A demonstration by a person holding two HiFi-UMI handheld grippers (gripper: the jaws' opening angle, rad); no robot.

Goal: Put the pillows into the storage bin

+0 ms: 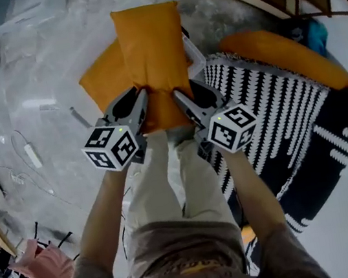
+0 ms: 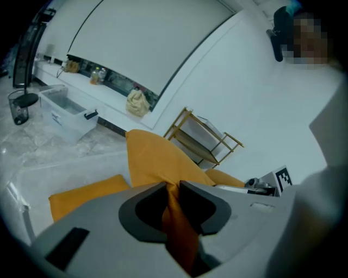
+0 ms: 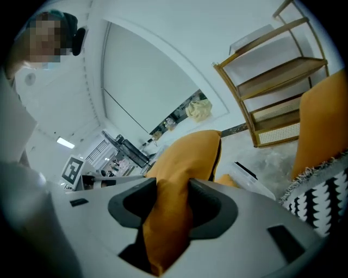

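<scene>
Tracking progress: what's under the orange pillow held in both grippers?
A second orange pillow shows beneath the held pillow, with a clear bin's rim. The held pillow covers the rest of both.

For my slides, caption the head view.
Left gripper and right gripper pinch an orange fabric pillow over another orange pillow.

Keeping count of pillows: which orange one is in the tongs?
The middle pillow, pinched by left tongs and right tongs; a second pillow lies beneath it, a third pillow by the striped rug.
</scene>
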